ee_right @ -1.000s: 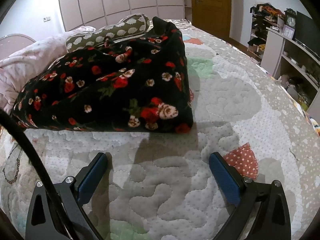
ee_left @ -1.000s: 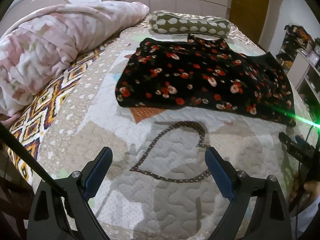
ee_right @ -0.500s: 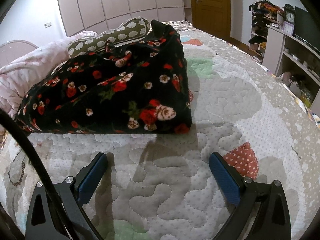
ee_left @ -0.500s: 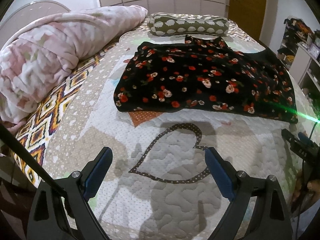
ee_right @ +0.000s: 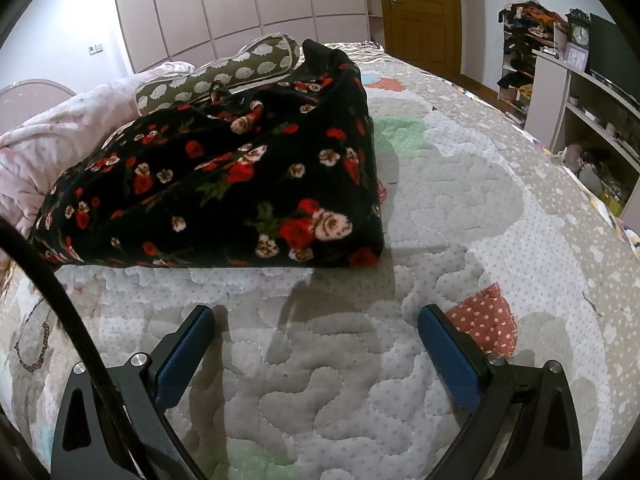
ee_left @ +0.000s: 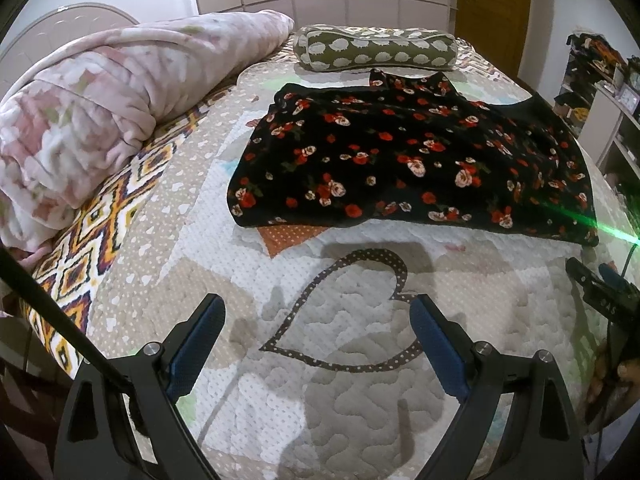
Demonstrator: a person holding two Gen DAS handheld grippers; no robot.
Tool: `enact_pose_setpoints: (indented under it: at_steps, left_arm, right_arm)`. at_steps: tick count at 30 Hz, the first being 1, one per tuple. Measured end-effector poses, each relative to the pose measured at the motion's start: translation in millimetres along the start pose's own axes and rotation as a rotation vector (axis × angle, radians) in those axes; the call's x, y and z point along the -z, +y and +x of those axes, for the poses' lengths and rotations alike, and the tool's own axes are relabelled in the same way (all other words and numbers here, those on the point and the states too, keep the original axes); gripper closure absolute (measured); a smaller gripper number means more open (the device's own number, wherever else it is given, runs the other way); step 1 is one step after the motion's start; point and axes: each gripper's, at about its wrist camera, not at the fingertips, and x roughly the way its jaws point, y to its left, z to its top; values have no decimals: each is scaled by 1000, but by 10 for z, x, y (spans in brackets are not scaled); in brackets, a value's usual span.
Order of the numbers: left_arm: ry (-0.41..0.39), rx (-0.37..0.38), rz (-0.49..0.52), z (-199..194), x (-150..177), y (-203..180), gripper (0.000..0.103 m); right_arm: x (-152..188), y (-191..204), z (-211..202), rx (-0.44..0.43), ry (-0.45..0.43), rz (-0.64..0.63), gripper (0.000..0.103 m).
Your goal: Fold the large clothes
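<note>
A black garment with red and cream flowers (ee_left: 408, 160) lies folded flat on the quilted bed (ee_left: 352, 380). In the right wrist view the garment (ee_right: 224, 184) lies just ahead, its near right corner a short way beyond the fingers. My left gripper (ee_left: 316, 332) is open and empty, above the bed's heart pattern, short of the garment's near edge. My right gripper (ee_right: 316, 340) is open and empty over bare quilt. The right gripper also shows at the right edge of the left wrist view (ee_left: 600, 292).
A rolled pink blanket (ee_left: 100, 120) lies along the bed's left side. A green bolster pillow (ee_left: 372, 48) lies behind the garment. Shelves with clutter (ee_right: 580, 92) stand to the right of the bed, a wooden door (ee_right: 420, 12) and wardrobe behind.
Both grippers have drawn back and risen slightly from the garment, which looks a little farther away. Both stay open. The garment has not moved.
</note>
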Motion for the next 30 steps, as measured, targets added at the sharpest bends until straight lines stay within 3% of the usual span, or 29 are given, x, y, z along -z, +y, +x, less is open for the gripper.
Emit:
enact_pose_setpoints:
  at_steps: [10,16,20,25,30]
  left_arm:
    - [-53,26,21,-72,-361,3,10]
    - [-118,100,93,-64,-844,-254,10]
    - [-153,119,169,79,-1124,-571,19]
    - [-81,113,202,600,-1411,-907,28]
    - [60,1,246,1356,-1353,-1163,31]
  right_arm:
    - [-81,0,21,-13,51,-14,0]
    - [-286,-293,-124,-178,54,184,9]
    - [-402,-436,-81,-284,41,298,12]
    - [-494,-468,81,-333,24,376,15]
    - [-553,-445,293,-357,18,442,18]
